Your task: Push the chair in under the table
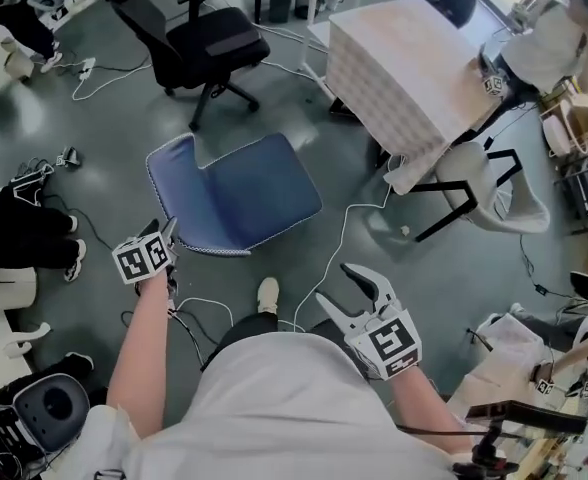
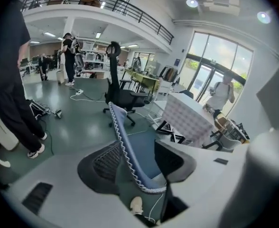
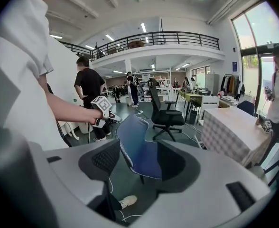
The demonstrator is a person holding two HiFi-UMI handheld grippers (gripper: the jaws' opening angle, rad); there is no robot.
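The blue chair [image 1: 239, 193] stands on the grey floor in front of me, its backrest [image 1: 166, 180] on the left side, apart from the cloth-covered table [image 1: 404, 68] at the upper right. My left gripper [image 1: 167, 236] is open right at the backrest's near edge. In the left gripper view the white-stitched backrest edge [image 2: 123, 141] runs through the gap of the left gripper [image 2: 137, 161], and neither pad presses on it. My right gripper [image 1: 346, 290] is open and empty, short of the seat. In the right gripper view the chair [image 3: 142, 153] shows beyond the right gripper [image 3: 139, 164].
A black office chair [image 1: 199, 43] stands behind the blue one. A white chair [image 1: 494, 183] sits by the table's right side. Cables [image 1: 344, 238] trail over the floor. People stand at the left [image 1: 19, 233], and another person is at the far right [image 1: 549, 43].
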